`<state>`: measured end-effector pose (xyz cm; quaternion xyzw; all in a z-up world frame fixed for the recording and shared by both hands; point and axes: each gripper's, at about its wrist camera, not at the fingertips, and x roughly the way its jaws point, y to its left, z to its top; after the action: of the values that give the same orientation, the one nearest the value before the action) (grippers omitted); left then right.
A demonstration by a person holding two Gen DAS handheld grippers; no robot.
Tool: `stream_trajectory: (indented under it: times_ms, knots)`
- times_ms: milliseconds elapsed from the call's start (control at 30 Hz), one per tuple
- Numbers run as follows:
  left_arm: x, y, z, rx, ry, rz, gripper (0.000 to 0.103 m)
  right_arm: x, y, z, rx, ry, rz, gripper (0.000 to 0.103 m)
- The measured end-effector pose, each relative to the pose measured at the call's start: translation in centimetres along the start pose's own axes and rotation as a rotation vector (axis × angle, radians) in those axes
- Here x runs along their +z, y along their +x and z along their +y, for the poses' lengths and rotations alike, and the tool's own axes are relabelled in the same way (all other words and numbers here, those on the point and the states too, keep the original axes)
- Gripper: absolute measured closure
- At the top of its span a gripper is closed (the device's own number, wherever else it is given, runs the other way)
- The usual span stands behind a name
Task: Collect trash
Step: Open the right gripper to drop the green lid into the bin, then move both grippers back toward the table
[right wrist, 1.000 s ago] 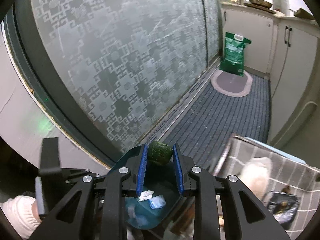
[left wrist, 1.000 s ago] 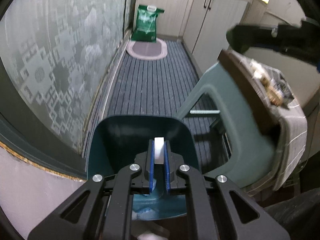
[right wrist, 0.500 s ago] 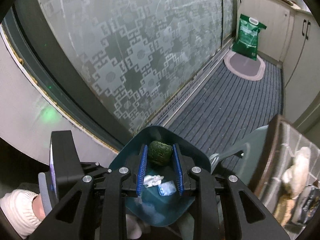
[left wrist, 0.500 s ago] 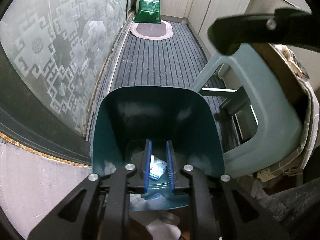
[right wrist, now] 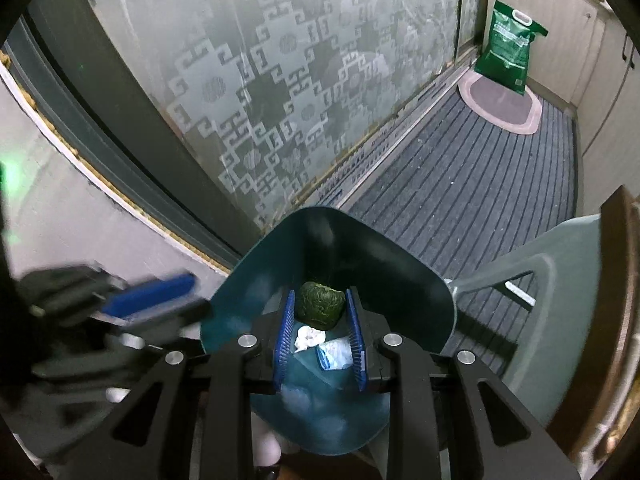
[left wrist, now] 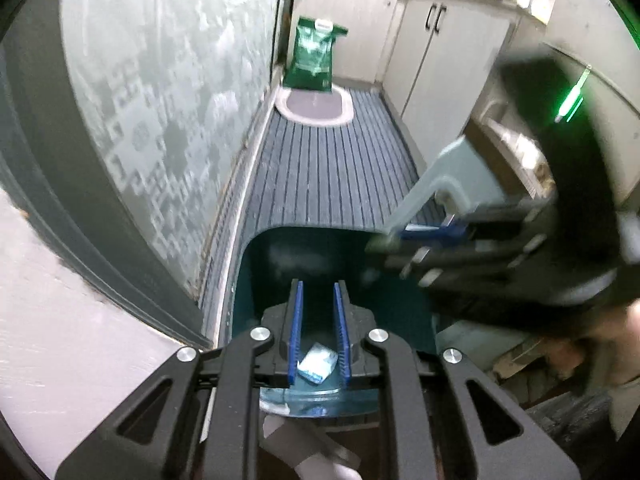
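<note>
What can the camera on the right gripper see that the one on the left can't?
Only the right wrist view shows a green lump clamped in the right gripper, plus a crumpled white scrap in the bin. Only the left wrist view shows the left gripper open and holding nothing. Both show the teal bin, a blue-and-white wrapper inside it, and the green bag.

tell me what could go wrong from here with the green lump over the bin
1. The right gripper holds the dark green crumpled lump above the teal plastic bin, close to its far wall; released there, it might bounce out onto the grey striped mat.
2. The left gripper hangs open and empty over the same bin, blurred in the right view; the two grippers could collide.
</note>
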<state>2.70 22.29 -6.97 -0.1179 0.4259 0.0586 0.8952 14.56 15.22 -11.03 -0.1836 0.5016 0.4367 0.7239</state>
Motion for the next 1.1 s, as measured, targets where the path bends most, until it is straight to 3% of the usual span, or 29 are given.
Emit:
stream_trajectory:
  times_ms: [300, 633, 700, 1100]
  knots:
    - [1.9, -5.5, -0.5, -0.039, -0.011, -0.157, 0.086, -1.9, 4.1, 0.6, -0.028, -0.029, 0.111, 0.077]
    - [2.5, -7.0, -0.9, -0.035, -0.017, -0.194, 0.086, -4.2, 7.5, 0.8, -0.049, -0.054, 0.239, 0.075]
    - [2.6, -7.5, -1.1, -0.039, -0.018, -0.206, 0.086, -4.4, 7.6, 1.0, -0.062, -0.056, 0.243, 0.066]
    - [3.7, -10.0, -3.0, -0.058, -0.012, -0.270, 0.081, -3.2, 3.7, 1.6, -0.018, -0.050, 0.134, 0.066]
